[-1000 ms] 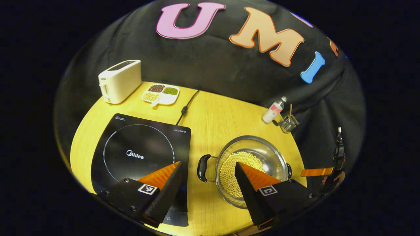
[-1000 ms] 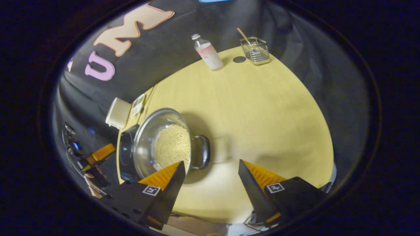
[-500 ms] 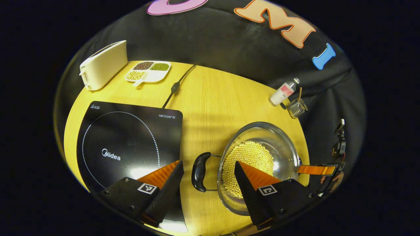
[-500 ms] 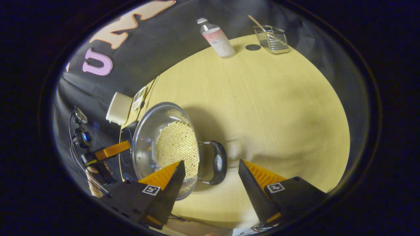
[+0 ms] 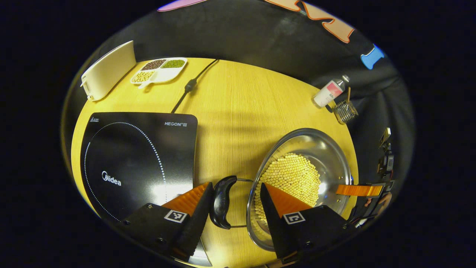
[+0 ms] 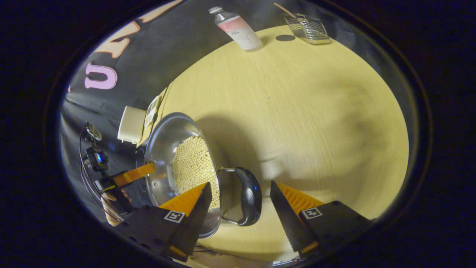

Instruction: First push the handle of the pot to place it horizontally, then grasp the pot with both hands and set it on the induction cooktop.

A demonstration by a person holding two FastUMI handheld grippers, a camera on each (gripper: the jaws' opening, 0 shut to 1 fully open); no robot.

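**Q:** Steel pot, is it on the cooker yet?

**A:** Not yet. The shiny steel pot (image 5: 303,178) stands on the pale wooden table (image 5: 238,108), just beside the induction cooktop (image 5: 137,160), which lies flat and bare to its left. Both side handles already look level, so the pushing step seems done. Gripping, lifting and setting down are left.

**Q:** Where are the grippers?

**A:** Each is open and holding nothing. In the left gripper view, the left gripper (image 5: 232,201) straddles the pot's black left handle (image 5: 221,201): one finger is close beside it, the other over the rim. In the right gripper view, the right gripper (image 6: 240,203) brackets the black right handle (image 6: 248,195) the same way. I judge both are lined up to close.

**Q:** What do the things look and feel like?

**A:** The pot is a round, mirror-bright bowl shape, its bottom covered by small, pale yellow beans (image 5: 293,178). Each handle is a smooth, curved black grip on thin wire arms. The cooktop is glossy black glass with a dotted ring.
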